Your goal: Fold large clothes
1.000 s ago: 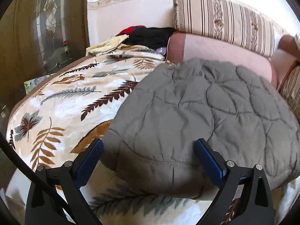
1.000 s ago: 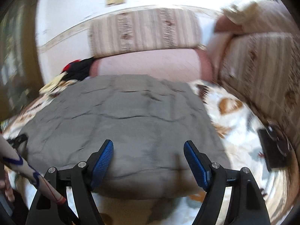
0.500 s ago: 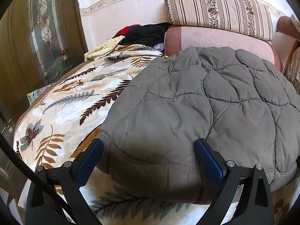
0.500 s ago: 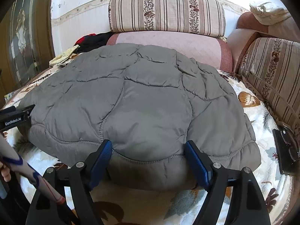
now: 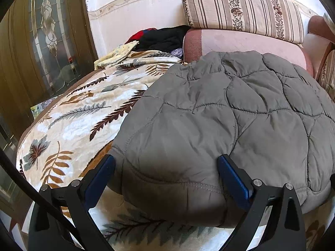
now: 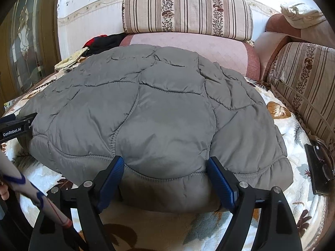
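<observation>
A grey quilted jacket point(image 5: 219, 121) lies spread flat on a leaf-patterned blanket point(image 5: 69, 121); it also fills the right wrist view point(image 6: 150, 113). My left gripper point(image 5: 165, 175) is open, its blue pads straddling the jacket's near left hem. My right gripper point(image 6: 165, 175) is open, its pads either side of the near hem further right. The left gripper's black body point(image 6: 14, 126) shows at the left edge of the right wrist view.
A pink sofa back point(image 6: 188, 44) with a striped cushion point(image 6: 188, 10) lies behind the jacket. A pile of black and red clothes point(image 5: 161, 37) sits at the back left. A phone and glasses point(image 6: 319, 165) lie on the right. A glass door point(image 5: 48, 41) stands left.
Both grippers have moved forward and down to the jacket's near hem, which now sits between their open pads. The jacket itself has not moved.
</observation>
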